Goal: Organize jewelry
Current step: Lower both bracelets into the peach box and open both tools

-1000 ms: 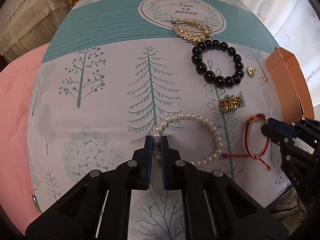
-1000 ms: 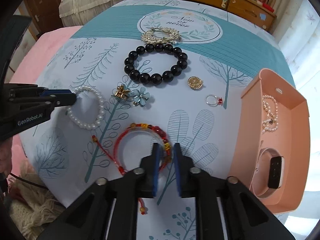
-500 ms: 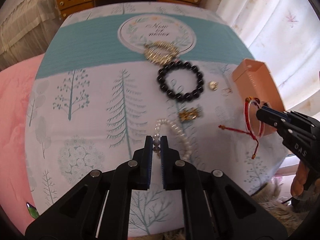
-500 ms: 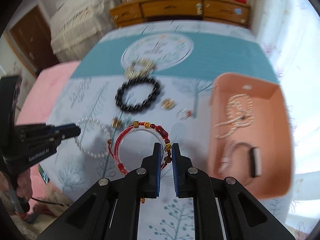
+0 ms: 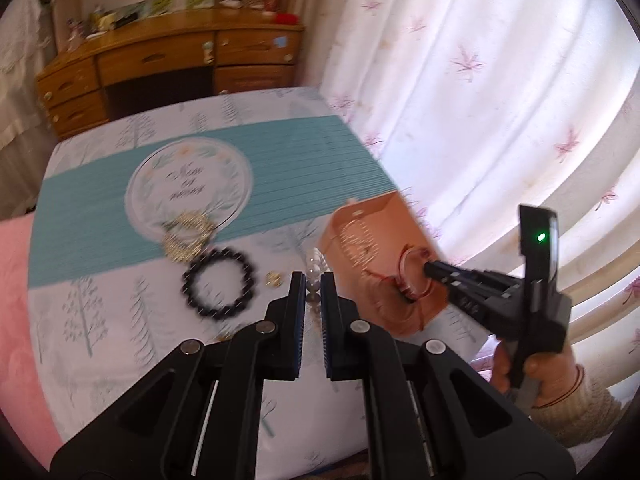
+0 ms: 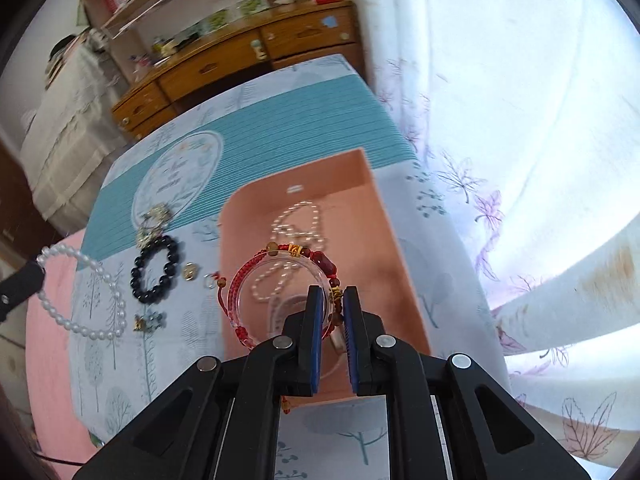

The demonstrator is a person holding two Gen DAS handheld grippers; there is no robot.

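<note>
My right gripper (image 6: pixel 333 300) is shut on a red braided bracelet (image 6: pixel 256 276) and holds it in the air over the orange box (image 6: pixel 372 216); it also shows in the left wrist view (image 5: pixel 430 268). A pearl necklace (image 6: pixel 296 224) lies in the box. My left gripper (image 5: pixel 313 284) is shut on a white pearl bracelet (image 5: pixel 314 268), lifted off the table; the bracelet hangs at the left of the right wrist view (image 6: pixel 80 292).
On the tree-print cloth lie a black bead bracelet (image 6: pixel 156 272), a gold brooch (image 5: pixel 188 238), a gold coin charm (image 6: pixel 189 271), a small ring (image 6: pixel 209 280) and flower clips (image 6: pixel 150 322). A curtain (image 5: pixel 500 100) hangs right; a wooden dresser (image 5: pixel 160 64) stands behind.
Both grippers lifted their bracelets off the table and swung right. The red bracelet went from beside the box to above it; the pearl bracelet now hangs in the air.
</note>
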